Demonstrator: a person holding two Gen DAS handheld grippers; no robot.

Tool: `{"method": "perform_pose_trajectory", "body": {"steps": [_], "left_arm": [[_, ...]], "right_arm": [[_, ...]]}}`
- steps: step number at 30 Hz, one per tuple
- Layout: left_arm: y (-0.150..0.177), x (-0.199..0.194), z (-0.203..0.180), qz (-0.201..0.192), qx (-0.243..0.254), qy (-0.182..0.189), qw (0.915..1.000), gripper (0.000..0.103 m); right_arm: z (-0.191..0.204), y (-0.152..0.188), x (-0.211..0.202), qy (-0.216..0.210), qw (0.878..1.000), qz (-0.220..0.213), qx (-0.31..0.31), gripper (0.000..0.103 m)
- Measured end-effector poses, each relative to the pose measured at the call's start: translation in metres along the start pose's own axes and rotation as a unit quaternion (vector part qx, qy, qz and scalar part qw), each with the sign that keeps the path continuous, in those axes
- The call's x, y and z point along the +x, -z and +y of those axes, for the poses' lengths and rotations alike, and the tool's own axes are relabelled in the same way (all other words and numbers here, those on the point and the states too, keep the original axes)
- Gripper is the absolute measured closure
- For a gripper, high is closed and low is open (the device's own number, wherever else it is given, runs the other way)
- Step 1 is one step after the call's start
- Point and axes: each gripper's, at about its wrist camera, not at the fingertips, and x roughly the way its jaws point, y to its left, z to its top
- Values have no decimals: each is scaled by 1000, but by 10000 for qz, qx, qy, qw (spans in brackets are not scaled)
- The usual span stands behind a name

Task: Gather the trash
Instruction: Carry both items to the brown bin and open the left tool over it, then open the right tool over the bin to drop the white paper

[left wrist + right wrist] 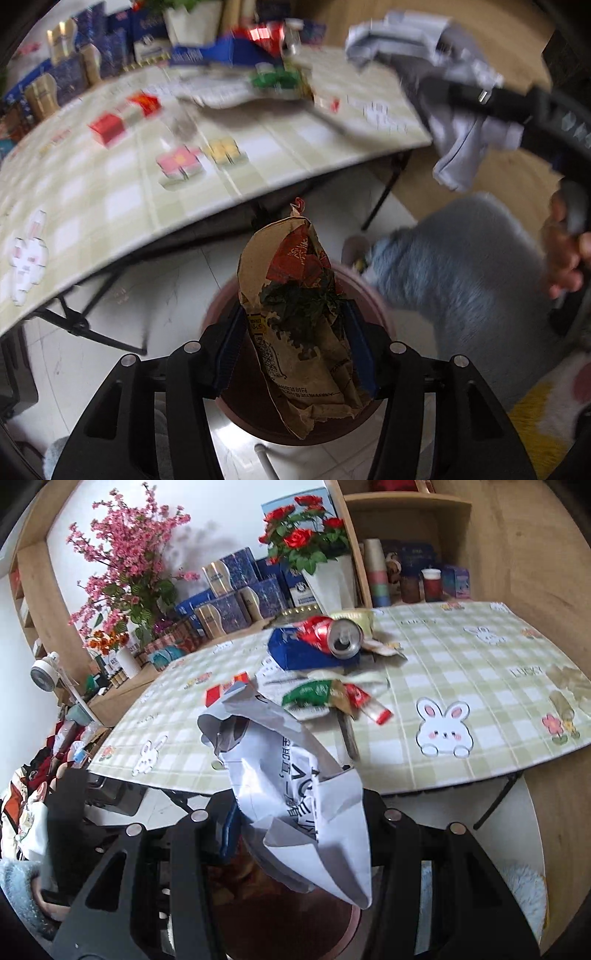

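My left gripper (295, 314) is shut on a crumpled brown paper bag (299, 332) with red and dark print. It hangs right above a round dark-pink bin (258, 424) on the floor. My right gripper (299, 812) is shut on a crumpled white paper bag (295, 797) with black lettering, just off the table edge and over the bin (360, 923). The same white paper bag (461, 92) shows at the upper right of the left wrist view. More trash lies piled on the checked table (480, 686): a red can (332, 635), a blue carton (291, 653) and a green wrapper (310, 692).
Flower pots, blue boxes and cups crowd the table's far edge and a shelf (406, 554). Black folding table legs (384, 192) stand beside the bin. The person's fluffy grey-blue clothing (461, 273) and a hand (565, 258) are to its right. A rug (546, 406) lies at lower right.
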Motion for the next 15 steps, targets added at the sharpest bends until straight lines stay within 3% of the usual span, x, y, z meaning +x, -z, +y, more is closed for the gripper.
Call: {"method": "perform_pose_trajectory", "body": {"steps": [3,6,7,8,12,15], "left_arm": [[3,23,-3,251,124,16,9996,49],[4,35,-5,262,265,-71,9993,34],[3,35,-4,199,260,-152,9993,22],[1,33,-2,69,224,-286,9993,18],[-6,11,13,-428,-154,-456,9979,13],[-8,-18,27,-907,-488,-718,9921,9]], "right_arm": [[-4,4,1,4,9999,62,156,53],[-5,8,1,61,9998,82,194,53],[-5,8,1,82,9997,90,195,53],[-6,8,1,102,9997,100,203,53],[-8,12,4,167,9994,165,258,53],[-7,16,10,196,9992,239,236,53]]}}
